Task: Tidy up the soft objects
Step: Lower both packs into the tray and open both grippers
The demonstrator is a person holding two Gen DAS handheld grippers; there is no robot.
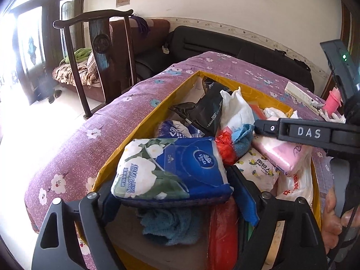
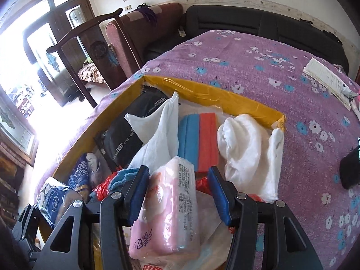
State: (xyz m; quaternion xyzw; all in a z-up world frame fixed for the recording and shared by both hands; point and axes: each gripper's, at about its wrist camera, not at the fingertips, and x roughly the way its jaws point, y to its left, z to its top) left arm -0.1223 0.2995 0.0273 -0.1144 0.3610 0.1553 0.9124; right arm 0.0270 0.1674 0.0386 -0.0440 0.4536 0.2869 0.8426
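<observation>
A yellow cardboard box [image 1: 144, 121] on the purple flowered cloth holds several soft items. A blue-and-white tissue pack [image 1: 171, 164] lies on top of them between the fingers of my left gripper [image 1: 171, 181], whose jaws stand wide and do not visibly squeeze it. My right gripper [image 2: 178, 171] is shut on a pink tissue pack [image 2: 166, 207], raised over the box's near right part; one of its fingers [image 1: 303, 132] reaches in above the pink pack [image 1: 283, 155]. In the box lie a black pouch [image 2: 126, 135], white cloths [image 2: 245, 148], blue and red sponges [image 2: 200, 139] and a blue towel [image 1: 171, 225].
A dark wooden chair [image 1: 101, 40] stands past the table's left edge, a black sofa [image 1: 225, 42] behind. A booklet [image 2: 326, 78] and a pink cup [image 1: 333, 101] lie at the far right of the cloth. A person's hand [image 1: 333, 220] holds the right gripper.
</observation>
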